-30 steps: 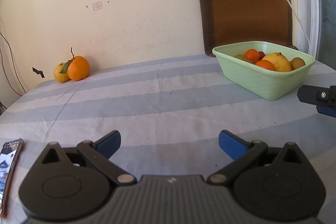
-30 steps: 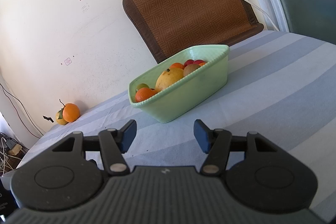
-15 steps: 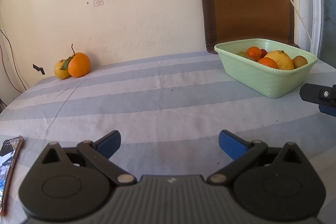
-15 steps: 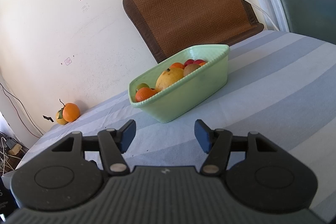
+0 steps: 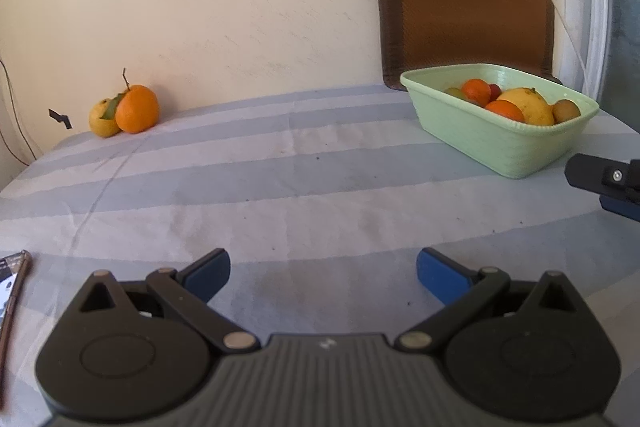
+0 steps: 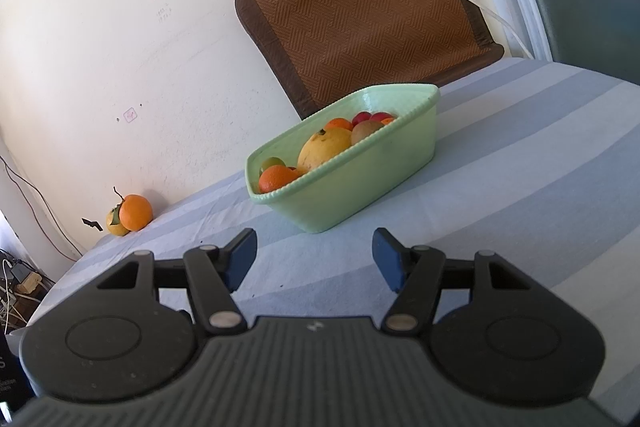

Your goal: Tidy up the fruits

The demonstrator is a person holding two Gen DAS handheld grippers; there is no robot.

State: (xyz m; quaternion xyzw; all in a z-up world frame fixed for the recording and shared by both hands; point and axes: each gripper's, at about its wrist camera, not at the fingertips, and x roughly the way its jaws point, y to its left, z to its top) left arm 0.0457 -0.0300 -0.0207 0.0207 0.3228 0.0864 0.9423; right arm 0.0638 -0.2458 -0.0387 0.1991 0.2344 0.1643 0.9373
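- Currently, both of my grippers hover over the striped counter (image 5: pixel 320 163) with nothing in them: the left gripper (image 5: pixel 323 269) has its jaws spread wide over bare cloth, and the right gripper (image 6: pixel 314 253) has jaws that have just been opening, nothing between them, now released.
- My right gripper faces the pale green basket (image 6: pixel 360 179), near it but not touching; I judge it is lined up that way to reach the fruit next.
- Inside the basket lie a large yellow citrus (image 6: pixel 324 147), small oranges, a brownish kiwi-like fruit and red fruit at the back, heaped loosely together.
- Well apart, against the wall, an orange with stem and leaf (image 5: pixel 137 109) touches a yellow fruit (image 5: pixel 102 119); I take these two as the start of a sorted group.
- A woven brown mat (image 6: pixel 360 11) leans on the wall behind the basket.
- Small writing on a wall label is too blurred to read; a packet at the left counter edge is likewise illegible.
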